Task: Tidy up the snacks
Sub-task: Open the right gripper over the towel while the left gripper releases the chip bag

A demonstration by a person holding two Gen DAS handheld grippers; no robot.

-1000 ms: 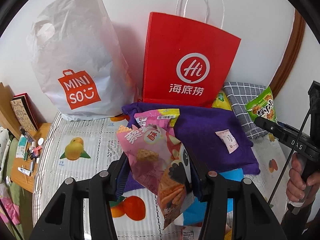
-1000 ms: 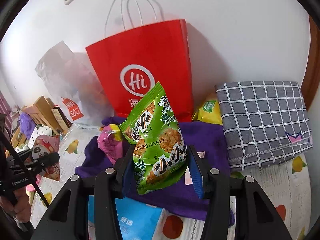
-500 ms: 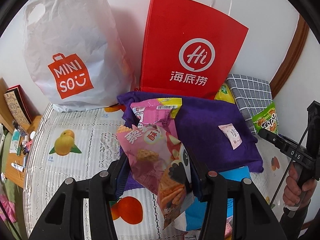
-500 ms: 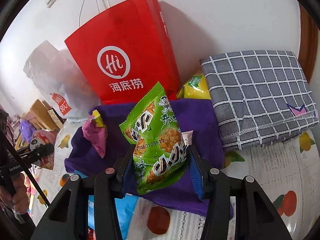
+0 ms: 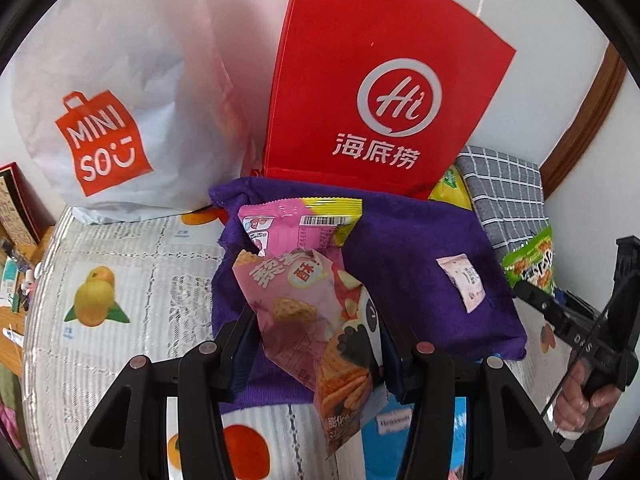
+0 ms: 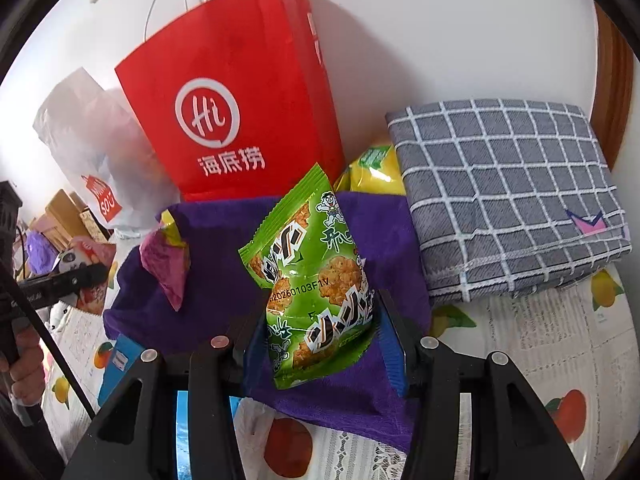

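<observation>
My left gripper [image 5: 316,344] is shut on a pink cracker snack bag [image 5: 316,320] and holds it above the purple cloth [image 5: 416,248]. My right gripper [image 6: 316,328] is shut on a green snack bag [image 6: 312,276], also above the purple cloth [image 6: 224,248]; that bag shows at the right of the left wrist view [image 5: 532,260]. A pink-and-yellow snack packet [image 5: 296,224] lies on the cloth, also in the right wrist view [image 6: 168,260]. A small pink sachet [image 5: 462,280] lies on the cloth. A red paper bag [image 5: 384,92] and a white Miniso bag [image 5: 116,92] stand at the wall.
A folded grey checked cloth [image 6: 508,192] lies at the right. A yellow snack bag [image 6: 376,172] sits between it and the red paper bag [image 6: 232,112]. A blue packet [image 5: 404,436] lies near the front. The fruit-print table cover [image 5: 120,280] spreads left; clutter lies past its left edge.
Both grippers have moved closer to the bags at the wall, which now look larger. Each still holds its snack bag.
</observation>
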